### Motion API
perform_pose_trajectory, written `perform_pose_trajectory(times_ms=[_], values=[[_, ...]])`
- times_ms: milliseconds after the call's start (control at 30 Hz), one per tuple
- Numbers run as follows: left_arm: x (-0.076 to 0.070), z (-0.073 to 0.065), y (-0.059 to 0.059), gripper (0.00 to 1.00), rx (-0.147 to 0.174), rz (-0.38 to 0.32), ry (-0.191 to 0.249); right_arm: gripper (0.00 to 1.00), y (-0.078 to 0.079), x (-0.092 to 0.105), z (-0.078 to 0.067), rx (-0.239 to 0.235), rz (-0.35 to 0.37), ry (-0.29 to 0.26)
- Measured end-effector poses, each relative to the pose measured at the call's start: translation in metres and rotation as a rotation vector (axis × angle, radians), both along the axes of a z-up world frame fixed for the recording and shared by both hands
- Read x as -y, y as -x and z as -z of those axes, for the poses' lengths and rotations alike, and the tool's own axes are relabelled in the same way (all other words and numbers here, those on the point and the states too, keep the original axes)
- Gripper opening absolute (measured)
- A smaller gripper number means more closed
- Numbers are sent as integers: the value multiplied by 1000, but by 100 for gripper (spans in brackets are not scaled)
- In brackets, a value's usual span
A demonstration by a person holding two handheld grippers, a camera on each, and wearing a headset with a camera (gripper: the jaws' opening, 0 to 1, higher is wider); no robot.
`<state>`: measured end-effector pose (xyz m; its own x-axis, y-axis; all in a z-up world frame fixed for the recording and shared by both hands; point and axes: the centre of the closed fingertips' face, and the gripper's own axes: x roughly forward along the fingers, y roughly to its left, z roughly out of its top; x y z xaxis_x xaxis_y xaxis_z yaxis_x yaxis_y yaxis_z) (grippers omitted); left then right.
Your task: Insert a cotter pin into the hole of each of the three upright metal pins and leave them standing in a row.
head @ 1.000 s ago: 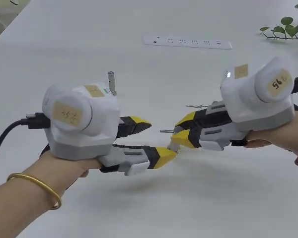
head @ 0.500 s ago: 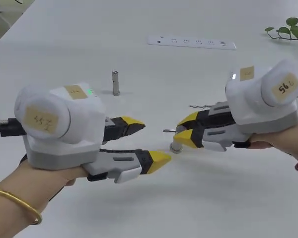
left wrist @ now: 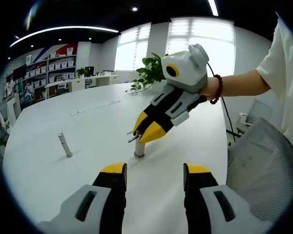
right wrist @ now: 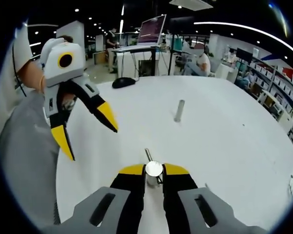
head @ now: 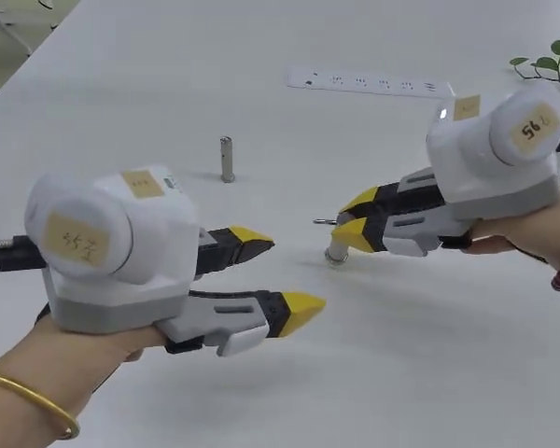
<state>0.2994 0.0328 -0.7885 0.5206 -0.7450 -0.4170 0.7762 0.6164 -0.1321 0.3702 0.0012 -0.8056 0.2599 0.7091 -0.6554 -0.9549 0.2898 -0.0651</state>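
Head view: short silver metal pin [head: 336, 253] stands on white table [head: 261, 84], 3 o'clock of centre. Right gripper [head: 342, 233] narrow, clamped on its top. Risk: tilted or jerky release tips pin or drags out thin cotter pin [head: 323, 221], which pokes toward 9 o'clock. Pin looks stubby, shiny, upright. Second upright steel pin [head: 227, 159] at 10 o'clock, well apart. Left gripper [head: 297, 273] wide, empty, at 8 o'clock; stray sweep could knock pin.

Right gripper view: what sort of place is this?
Probably an open-plan office or lab: a large white table, a desk with a monitor behind it, and shelving along the wall in the left gripper view.
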Motion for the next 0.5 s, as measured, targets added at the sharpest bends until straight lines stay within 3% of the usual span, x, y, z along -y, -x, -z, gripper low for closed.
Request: perform_pose_trajectory(times_ms=[500], values=[[-3,2,0,45,-5,-19,5,13,-14,-3,3,-5,11,11]])
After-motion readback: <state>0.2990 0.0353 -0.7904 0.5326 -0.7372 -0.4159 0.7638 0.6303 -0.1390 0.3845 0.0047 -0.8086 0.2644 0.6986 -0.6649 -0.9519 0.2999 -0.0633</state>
